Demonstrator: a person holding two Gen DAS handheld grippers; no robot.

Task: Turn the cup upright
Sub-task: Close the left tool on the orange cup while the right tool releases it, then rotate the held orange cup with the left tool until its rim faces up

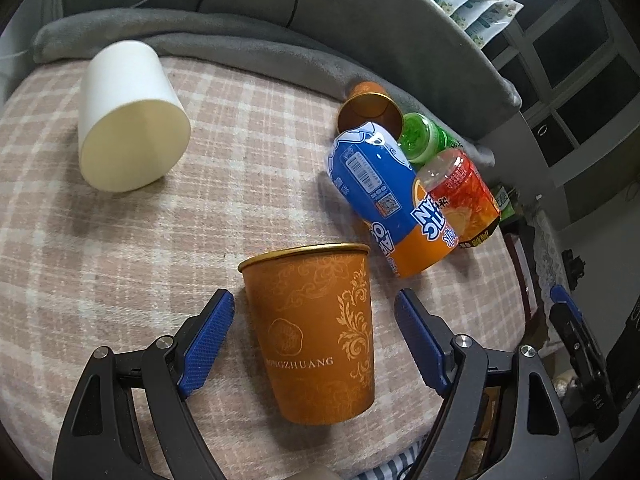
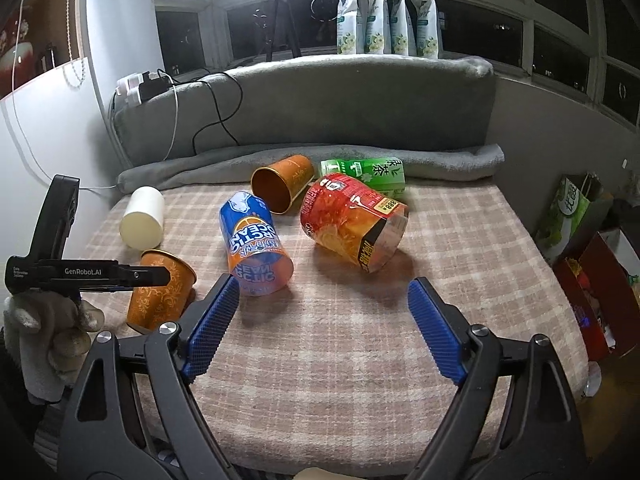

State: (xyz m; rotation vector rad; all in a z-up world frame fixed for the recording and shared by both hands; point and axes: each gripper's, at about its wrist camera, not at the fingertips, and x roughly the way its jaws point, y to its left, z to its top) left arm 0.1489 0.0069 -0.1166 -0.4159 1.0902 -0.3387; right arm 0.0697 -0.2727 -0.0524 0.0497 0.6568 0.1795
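An orange paper cup (image 1: 316, 332) with gold patterns stands upright on the plaid blanket, between the open fingers of my left gripper (image 1: 316, 316); the pads do not touch it. It also shows in the right wrist view (image 2: 162, 288), partly hidden by the left gripper body. A second orange cup (image 1: 370, 110) (image 2: 282, 184) lies on its side at the back. A white cup (image 1: 128, 120) (image 2: 144, 218) lies on its side at the left. My right gripper (image 2: 324, 308) is open and empty over the front of the blanket.
A blue-orange can (image 2: 254, 242), a red plastic cup (image 2: 352, 220) and a green bottle (image 2: 368, 174) lie in the middle. A grey rolled blanket (image 2: 312, 160) and backrest bound the far side. Boxes (image 2: 596, 288) stand off the right edge.
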